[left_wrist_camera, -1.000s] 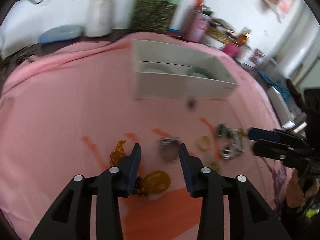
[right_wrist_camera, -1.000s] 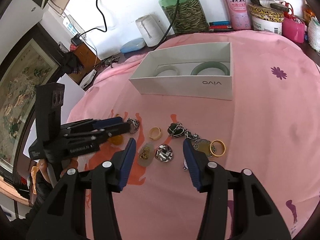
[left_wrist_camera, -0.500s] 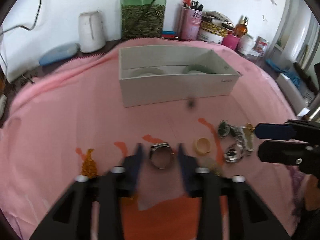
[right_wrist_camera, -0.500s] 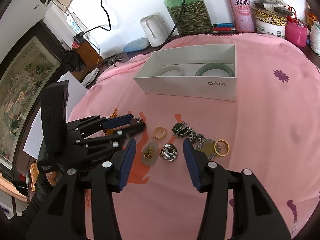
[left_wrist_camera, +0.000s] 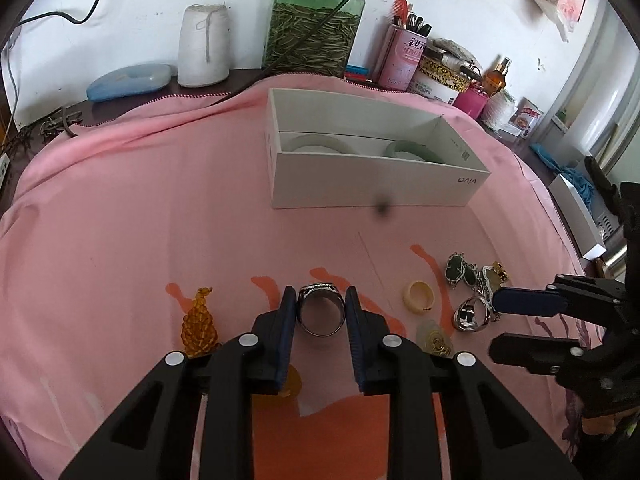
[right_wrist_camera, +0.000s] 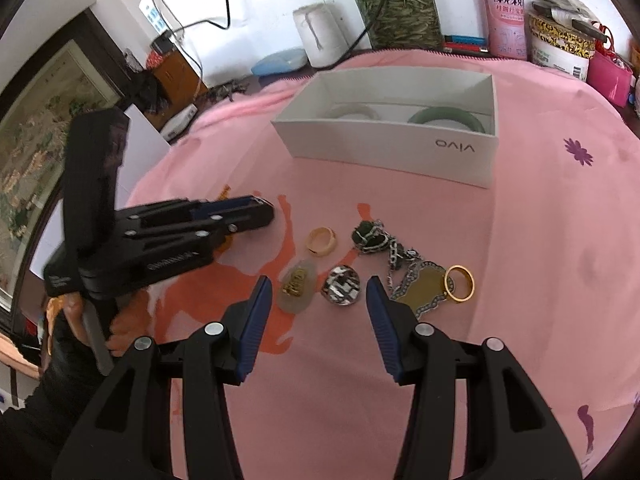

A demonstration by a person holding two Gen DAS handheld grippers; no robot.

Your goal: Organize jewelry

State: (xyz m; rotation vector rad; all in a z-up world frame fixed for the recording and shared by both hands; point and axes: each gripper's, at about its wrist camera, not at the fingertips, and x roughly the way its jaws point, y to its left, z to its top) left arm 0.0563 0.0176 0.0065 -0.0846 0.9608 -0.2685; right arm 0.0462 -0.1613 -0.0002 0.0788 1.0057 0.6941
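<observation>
Beadwork in amber (left_wrist_camera: 199,322) is lying at far left on the pink cloth (left_wrist_camera: 140,220), its lower end cut off behind the left gripper (left_wrist_camera: 321,310), which is clamping a silver ring (left_wrist_camera: 321,309) between its blue pads. An orange disc (left_wrist_camera: 290,384) beneath that gripper is mostly hidden, so its kind is unclear. Rightward, a cream ring (right_wrist_camera: 321,241), a pale pendant (right_wrist_camera: 298,287), a black-and-white ring (right_wrist_camera: 342,285), a tangled chain with green stone (right_wrist_camera: 374,238) and a gold ring (right_wrist_camera: 460,283) are lying loose. The right gripper (right_wrist_camera: 319,295) is hovering with jaws apart, gripping nothing. Behind, a white box (right_wrist_camera: 396,148) marked "vivo", upside down, is holding two bangles (right_wrist_camera: 446,119), partly hidden. A glass jar (left_wrist_camera: 314,26) and pink cup (right_wrist_camera: 505,12) are standing against the wall.
</observation>
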